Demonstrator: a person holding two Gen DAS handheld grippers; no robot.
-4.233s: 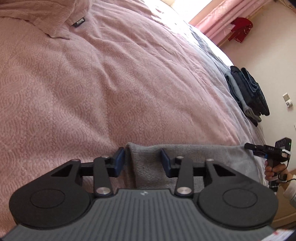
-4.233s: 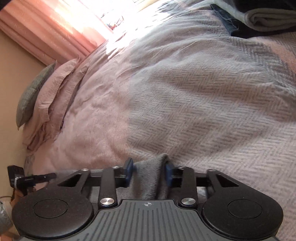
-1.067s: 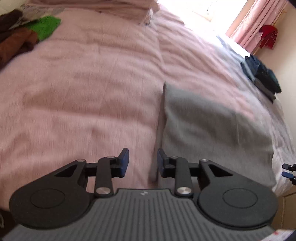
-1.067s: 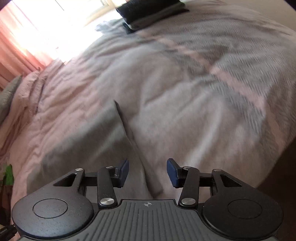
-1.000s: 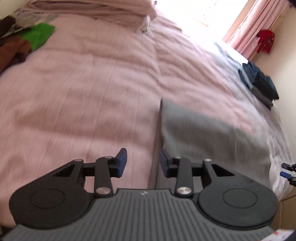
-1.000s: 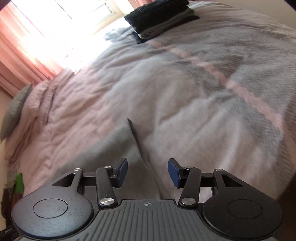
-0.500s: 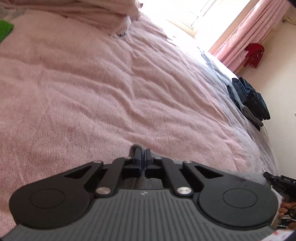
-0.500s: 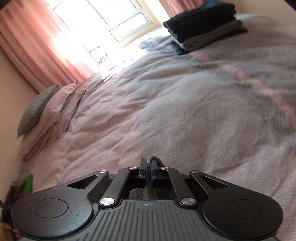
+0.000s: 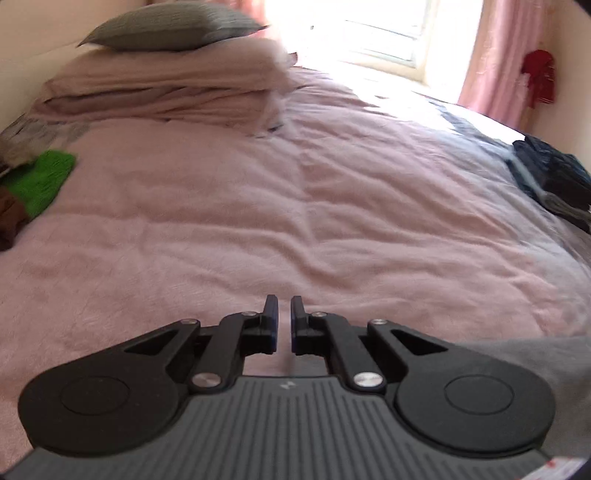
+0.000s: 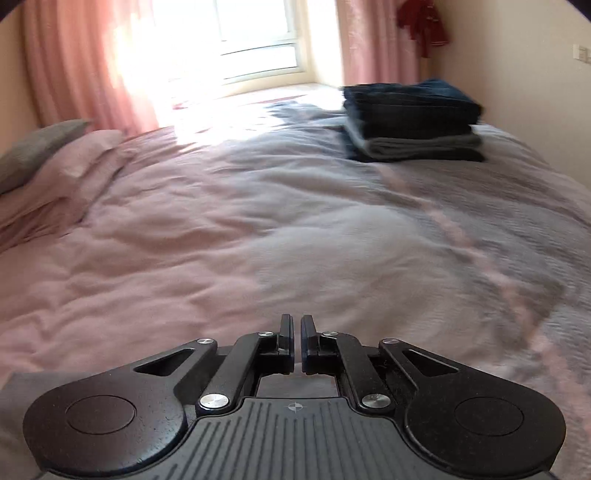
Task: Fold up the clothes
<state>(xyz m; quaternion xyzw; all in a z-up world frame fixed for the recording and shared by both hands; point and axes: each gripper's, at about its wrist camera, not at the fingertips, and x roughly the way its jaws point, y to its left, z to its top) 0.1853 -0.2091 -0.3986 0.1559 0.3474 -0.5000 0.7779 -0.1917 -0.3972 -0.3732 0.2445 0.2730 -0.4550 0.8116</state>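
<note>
Now both my left tongs (image 9: 283,320) and right tongs (image 10: 297,343) sit pressed together, empty, so the grey garment (image 9: 546,354) may unfold if dragged.

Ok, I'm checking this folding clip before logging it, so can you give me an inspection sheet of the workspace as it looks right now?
Surface: pink bed cover, wrinkled, turning grey on the stack's side.
Job's things: grey garment at the near edge, beside both grippers; folded dark stack at the bed's far corner.
Clutter: green cloth and brown cloth at the bed's left edge.
Grippers: left gripper and right gripper have their jaws almost together; whether they pinch fabric cannot be told.
Cables: nothing seen.
Surroundings: pillows, grey cushion, pink curtains, bright window, red garment hanging by the wall.
</note>
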